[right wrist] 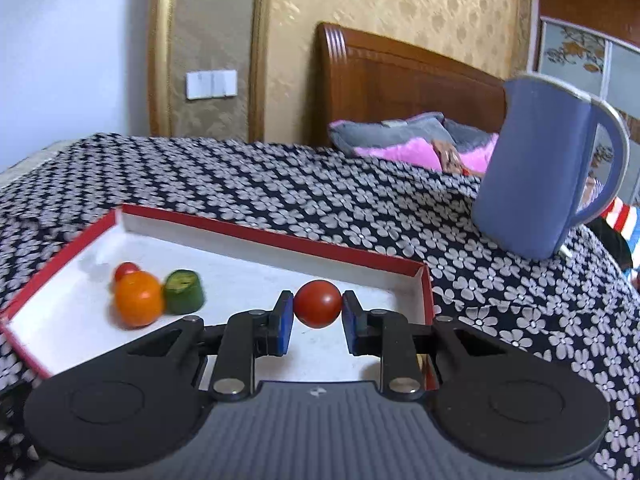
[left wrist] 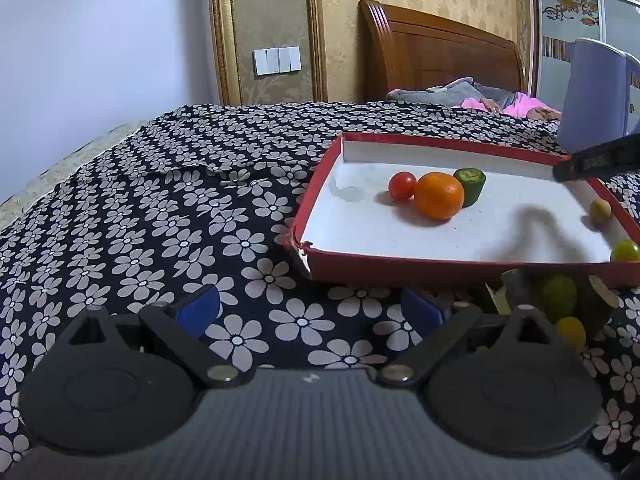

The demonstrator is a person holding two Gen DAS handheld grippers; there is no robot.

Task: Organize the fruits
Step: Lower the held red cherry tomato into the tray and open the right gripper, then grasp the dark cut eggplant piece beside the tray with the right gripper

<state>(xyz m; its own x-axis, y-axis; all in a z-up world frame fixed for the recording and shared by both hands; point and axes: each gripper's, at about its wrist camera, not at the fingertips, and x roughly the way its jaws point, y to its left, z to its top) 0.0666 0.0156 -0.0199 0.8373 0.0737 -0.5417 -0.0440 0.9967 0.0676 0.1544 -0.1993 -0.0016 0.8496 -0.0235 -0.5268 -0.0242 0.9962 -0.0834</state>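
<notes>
Fruit sits in a red-rimmed white tray (right wrist: 416,280) on a flower-print bedspread (left wrist: 180,208): a small tomato (left wrist: 402,186), an orange (left wrist: 439,196) and a green cut piece (left wrist: 471,185) huddle touching near its far side. Above the tray, the right gripper (right wrist: 318,314) clamps a round red cherry tomato (right wrist: 319,304) between blue pads, while the left gripper (left wrist: 310,312) gapes wide, holding nothing, over the bedspread just beside the tray.

no readable text, labels, brand names or numbers on anything in either view
</notes>
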